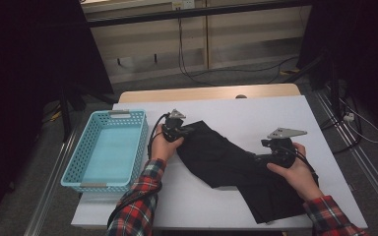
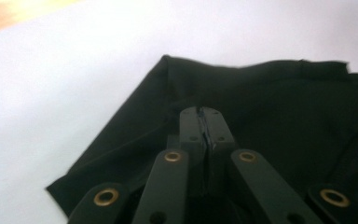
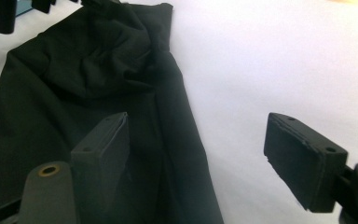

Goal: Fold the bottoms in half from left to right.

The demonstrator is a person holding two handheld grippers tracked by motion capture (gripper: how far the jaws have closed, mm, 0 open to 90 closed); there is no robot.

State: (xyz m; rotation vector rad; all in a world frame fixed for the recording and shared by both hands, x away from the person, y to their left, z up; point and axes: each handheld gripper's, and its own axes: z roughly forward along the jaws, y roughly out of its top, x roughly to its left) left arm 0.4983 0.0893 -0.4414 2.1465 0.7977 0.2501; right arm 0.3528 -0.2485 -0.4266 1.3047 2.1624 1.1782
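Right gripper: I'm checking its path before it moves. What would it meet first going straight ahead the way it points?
Probably the black garment: the open right gripper straddles its edge over the white table.

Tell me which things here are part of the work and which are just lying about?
In the work:
- black garment, spread on the table
- left gripper, jaws shut over the garment's edge
- right gripper, jaws open at the garment's other end

Not in hand:
- blue basket, beside the garment
- white table
- cables on the floor behind
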